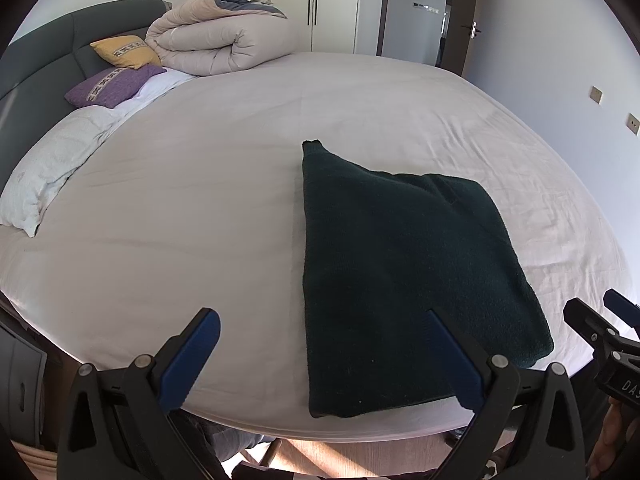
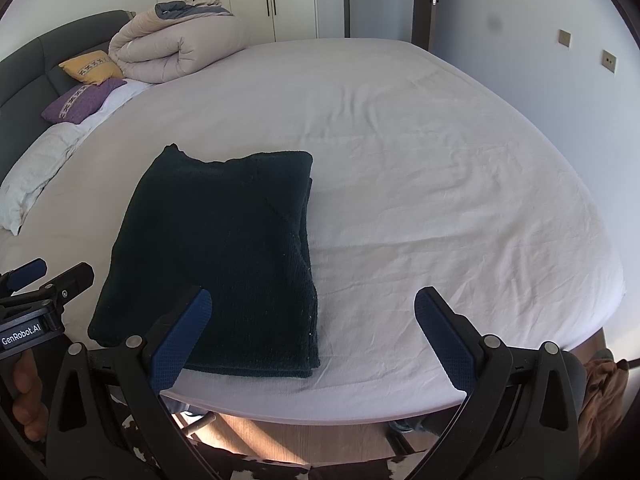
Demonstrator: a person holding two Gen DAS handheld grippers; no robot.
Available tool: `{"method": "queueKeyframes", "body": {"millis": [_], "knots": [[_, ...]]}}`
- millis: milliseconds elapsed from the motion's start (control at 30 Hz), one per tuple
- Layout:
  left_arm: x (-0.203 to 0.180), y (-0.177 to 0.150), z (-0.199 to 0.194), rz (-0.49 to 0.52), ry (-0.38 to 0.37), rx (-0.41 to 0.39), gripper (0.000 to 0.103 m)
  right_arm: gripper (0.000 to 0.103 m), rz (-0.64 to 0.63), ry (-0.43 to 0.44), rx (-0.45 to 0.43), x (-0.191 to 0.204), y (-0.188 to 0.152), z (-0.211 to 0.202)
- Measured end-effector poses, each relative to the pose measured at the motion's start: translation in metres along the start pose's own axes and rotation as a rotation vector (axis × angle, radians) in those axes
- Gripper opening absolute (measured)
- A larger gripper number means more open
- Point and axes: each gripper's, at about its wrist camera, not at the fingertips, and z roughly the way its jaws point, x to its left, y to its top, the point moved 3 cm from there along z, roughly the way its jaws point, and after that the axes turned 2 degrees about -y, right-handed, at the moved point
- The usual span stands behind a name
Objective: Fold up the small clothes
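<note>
**Dark garment lies folded, both grippers hang back empty**

A dark green knit garment [image 1: 408, 280] lies on the white bed sheet [image 1: 200, 200], already folded into a thick, layered packet. Ahead of the left gripper [image 1: 324, 356] it sits forward and to the right, with that gripper's right fingertip over its near edge in the picture; whether they touch I cannot tell. Ahead of the right gripper [image 2: 312, 332] the same packet lies forward and to the left, its near right corner between the fingers' line and the left fingertip.

Both grippers have their fingers spread wide apart and hold nothing.

The packet's long axis runs away from the grippers, toward the far side of the bed. Its near end is broad and square; the far end narrows to a small peak on the left, where a corner sticks out.

Judging by the stacked edges along the right side, the folding looks nearly or fully done. If one more fold is wanted, the next move calls for each gripper to close on a near corner and carry that end forward over the far one; otherwise, tucking in the stray peak.
</note>
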Motion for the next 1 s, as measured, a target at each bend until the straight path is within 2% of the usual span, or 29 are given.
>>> {"method": "queueKeyframes", "body": {"millis": [1000], "knots": [[-0.0018, -0.0029, 0.0018, 0.004, 0.001, 0.002, 0.103, 0.103, 0.008, 0.005, 0.014, -0.0022, -0.0004, 0.0047]]}}
